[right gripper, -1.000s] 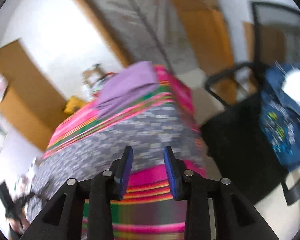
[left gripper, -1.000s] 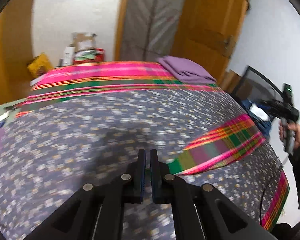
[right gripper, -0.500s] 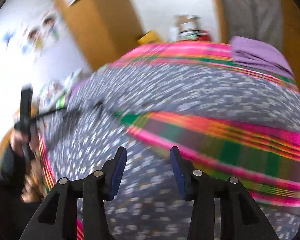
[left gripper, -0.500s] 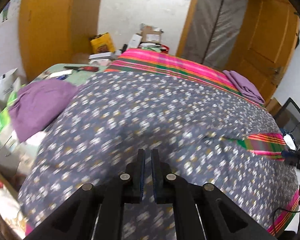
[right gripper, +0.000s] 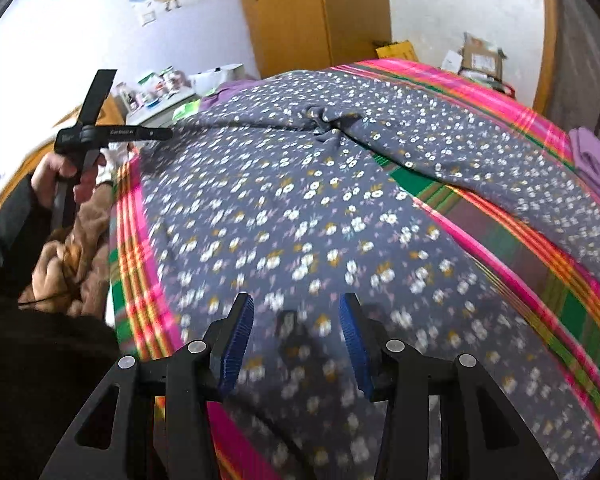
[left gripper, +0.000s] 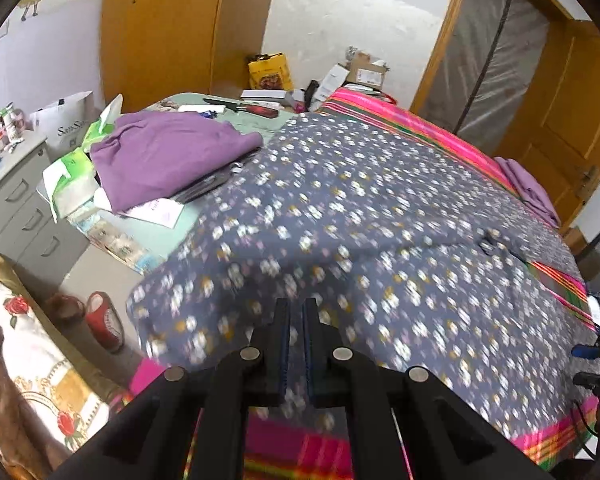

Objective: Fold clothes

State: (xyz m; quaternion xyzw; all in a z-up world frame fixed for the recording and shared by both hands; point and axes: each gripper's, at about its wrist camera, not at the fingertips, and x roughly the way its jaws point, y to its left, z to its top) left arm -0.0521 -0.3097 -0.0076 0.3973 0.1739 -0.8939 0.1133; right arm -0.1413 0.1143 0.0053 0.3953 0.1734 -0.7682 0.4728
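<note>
Across the bed (right gripper: pixel 540 248) lies a thin, limp floral dress (right gripper: pixel 300 208), best pinched at hem corners; left gripper (left gripper: pixel 295 344) near-closed, empty, right gripper (right gripper: pixel 296 344) spread, empty.

A bed (left gripper: pixel 400 128) covered by a pink-and-green plaid blanket (right gripper: pixel 512 236) carries a grey floral garment (right gripper: pixel 300 208) spread wide across it, and folded purple cloth (left gripper: pixel 528 188) lies near its far edge.

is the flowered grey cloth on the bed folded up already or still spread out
Spread out. The flowered grey cloth lies wide across the bed, bunched only at one spot.
</note>
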